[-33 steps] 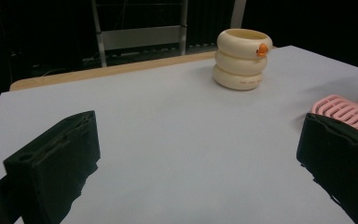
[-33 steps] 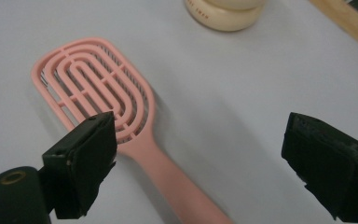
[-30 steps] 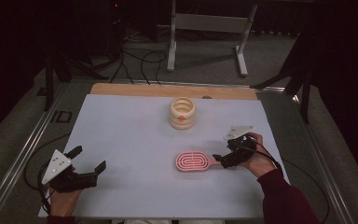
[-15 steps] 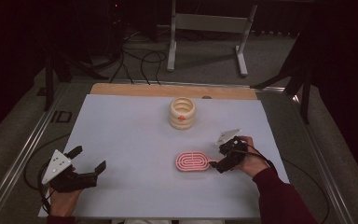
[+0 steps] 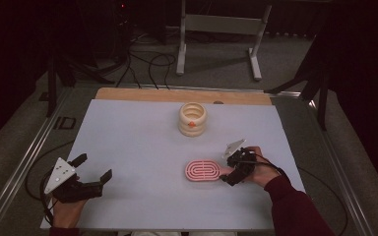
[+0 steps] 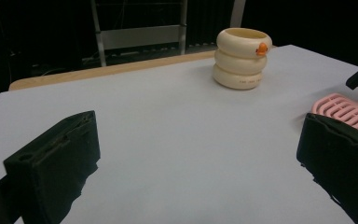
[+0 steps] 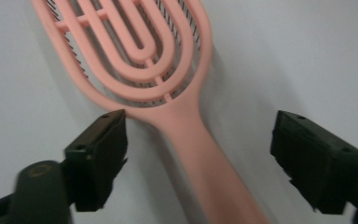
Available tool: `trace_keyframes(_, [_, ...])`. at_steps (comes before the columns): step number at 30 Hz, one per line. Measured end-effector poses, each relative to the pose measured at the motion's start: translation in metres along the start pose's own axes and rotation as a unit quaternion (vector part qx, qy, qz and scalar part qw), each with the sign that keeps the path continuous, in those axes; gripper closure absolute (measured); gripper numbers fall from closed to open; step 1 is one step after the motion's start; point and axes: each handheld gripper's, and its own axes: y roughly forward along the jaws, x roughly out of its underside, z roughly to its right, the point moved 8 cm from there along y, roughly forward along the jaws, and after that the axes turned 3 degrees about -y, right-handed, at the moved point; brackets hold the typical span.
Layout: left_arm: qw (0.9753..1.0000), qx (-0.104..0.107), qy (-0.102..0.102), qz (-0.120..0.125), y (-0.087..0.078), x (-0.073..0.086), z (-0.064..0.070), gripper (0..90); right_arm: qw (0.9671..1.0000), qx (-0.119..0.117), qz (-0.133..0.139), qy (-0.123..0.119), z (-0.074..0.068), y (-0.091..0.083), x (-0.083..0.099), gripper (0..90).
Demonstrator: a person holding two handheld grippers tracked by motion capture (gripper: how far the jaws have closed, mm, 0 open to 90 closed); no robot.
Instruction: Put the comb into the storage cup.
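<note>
A pink vented hairbrush [image 5: 203, 171] lies flat on the white table top [image 5: 142, 147], bristles down, handle toward the right. My right gripper [image 5: 230, 172] is open and straddles the handle [image 7: 200, 154]; one jaw stands on each side of it with gaps between, not touching. The brush head [image 7: 130, 51] fills the top of the right gripper view. My left gripper [image 5: 92, 170] rests open near the front left corner, nothing between its jaws. The brush [image 6: 342, 109] also appears at the right of the left gripper view.
A cream holder of three stacked rings [image 5: 193, 118] with a small orange spot stands upright at the table's back middle, also seen as the cream holder [image 6: 242, 58]. A wooden strip [image 5: 177, 96] edges the far side. A metal stand [image 5: 216, 29] and cables lie on the floor beyond.
My right gripper has slid left and down toward the brush, so its open jaws now sit around the handle. The left gripper and the brush have stayed put.
</note>
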Motion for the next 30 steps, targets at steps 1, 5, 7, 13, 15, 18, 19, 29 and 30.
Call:
trace_keyframes(1, [1.0000, 0.000, 0.000, 0.000, 0.000, 0.000, 0.000, 0.0, 1.0000, 0.000, 0.000, 0.000, 0.000, 0.000, 0.000, 20.9])
trace_keyframes(5, [1.0000, 0.000, 0.000, -0.001, 0.000, 0.000, 0.000, 0.0, 1.0000, -0.002, -0.002, -0.005, 0.000, 0.000, 0.002, 24.3])
trace_keyframes(7, [1.0000, 0.000, 0.000, -0.001, 0.000, 0.000, 0.000, 0.0, 1.0000, -0.005, 0.000, -0.007, 0.000, -0.001, 0.002, 25.3])
trace_keyframes(13, [1.0000, 0.001, 0.001, -0.002, 0.001, 0.001, 0.001, 0.0, 0.9997, -0.014, -0.006, -0.020, -0.004, 0.001, 0.004, 30.4])
trace_keyframes(15, [1.0000, 0.001, 0.001, -0.003, 0.001, 0.001, 0.001, 0.0, 0.9995, -0.018, -0.011, -0.024, -0.005, 0.002, 0.004, 32.8])
trace_keyframes(18, [1.0000, 0.000, 0.001, -0.003, 0.001, 0.001, 0.000, 0.0, 0.9990, -0.022, -0.016, -0.035, -0.007, 0.005, 0.004, 38.9])
trace_keyframes(19, [1.0000, 0.000, 0.001, -0.003, 0.001, 0.001, 0.000, 0.0, 0.9990, -0.022, -0.016, -0.035, -0.007, 0.005, 0.004, 38.9])
trace_keyframes(29, [1.0000, 0.001, 0.002, -0.003, 0.002, 0.001, 0.001, 0.0, 0.9974, -0.027, -0.038, -0.055, -0.007, 0.013, 0.004, 59.8])
trace_keyframes(30, [1.0000, 0.001, 0.002, -0.003, 0.002, 0.001, 0.001, 0.0, 0.9975, -0.028, -0.036, -0.054, -0.007, 0.014, 0.004, 61.8])
